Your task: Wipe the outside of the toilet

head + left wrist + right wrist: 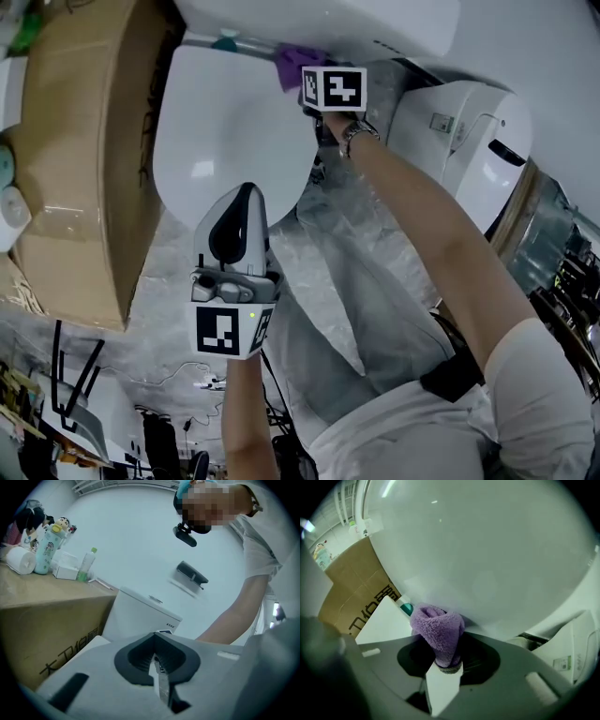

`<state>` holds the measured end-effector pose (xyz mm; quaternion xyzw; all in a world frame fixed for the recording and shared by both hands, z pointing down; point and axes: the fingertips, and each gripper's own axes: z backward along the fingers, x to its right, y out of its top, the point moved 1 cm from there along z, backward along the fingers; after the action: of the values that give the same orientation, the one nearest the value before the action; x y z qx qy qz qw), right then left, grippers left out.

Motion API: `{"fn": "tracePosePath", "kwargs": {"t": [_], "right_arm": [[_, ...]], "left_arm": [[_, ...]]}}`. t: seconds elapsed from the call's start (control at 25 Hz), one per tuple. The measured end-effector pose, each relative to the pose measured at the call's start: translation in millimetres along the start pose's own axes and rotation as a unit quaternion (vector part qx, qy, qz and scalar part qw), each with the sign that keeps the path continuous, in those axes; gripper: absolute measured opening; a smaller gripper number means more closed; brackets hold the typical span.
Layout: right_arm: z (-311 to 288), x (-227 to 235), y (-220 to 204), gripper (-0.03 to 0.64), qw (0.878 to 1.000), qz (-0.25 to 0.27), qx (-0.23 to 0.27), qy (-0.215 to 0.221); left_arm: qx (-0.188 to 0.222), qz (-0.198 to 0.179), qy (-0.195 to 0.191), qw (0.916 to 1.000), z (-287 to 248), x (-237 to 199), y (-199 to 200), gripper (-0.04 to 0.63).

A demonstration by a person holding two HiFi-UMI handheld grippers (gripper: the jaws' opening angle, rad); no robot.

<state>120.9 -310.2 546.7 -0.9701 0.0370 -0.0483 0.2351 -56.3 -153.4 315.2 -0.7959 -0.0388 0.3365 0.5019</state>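
The white toilet is in the head view, with its shut lid (225, 141) in the middle and the cistern (319, 23) at the top edge. My right gripper (300, 77) is shut on a purple cloth (298, 62) and holds it where the lid's back meets the cistern. In the right gripper view the cloth (438, 630) bulges out of the right gripper (443, 665) and presses against the cistern's white face (487, 550). My left gripper (246, 195) hovers over the lid's front, shut on nothing. The left gripper (157, 660) points toward the cistern (145, 616).
A big cardboard box (84, 159) stands close beside the toilet, with a paper roll (22, 559) and bottles (49, 545) on top. A second white appliance (469, 141) sits on the other side. A teal fitting (225, 42) shows behind the lid.
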Motion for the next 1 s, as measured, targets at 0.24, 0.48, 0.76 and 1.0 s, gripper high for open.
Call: {"fn": "tracePosePath", "kwargs": {"t": [0.24, 0.48, 0.76, 1.0], "right_arm": [[10, 36, -18, 0.132, 0.999, -0.023, -0.008, -0.021], [18, 63, -29, 0.13, 0.999, -0.028, -0.019, -0.033], [32, 123, -58, 0.126, 0.992, -0.003, -0.088, -0.089], [65, 139, -61, 0.126, 0.992, 0.078, -0.09, -0.05]], "left_arm": [[0.001, -0.006, 0.004, 1.0, 3, 3, -1, 0.005], [0.013, -0.007, 0.027, 0.9995, 5, 10, 1, 0.005], [0.039, -0.001, 0.06, 0.9975, 4, 31, 1, 0.005], [0.073, 0.029, 0.103, 0.9916, 13, 46, 7, 0.005]]}}
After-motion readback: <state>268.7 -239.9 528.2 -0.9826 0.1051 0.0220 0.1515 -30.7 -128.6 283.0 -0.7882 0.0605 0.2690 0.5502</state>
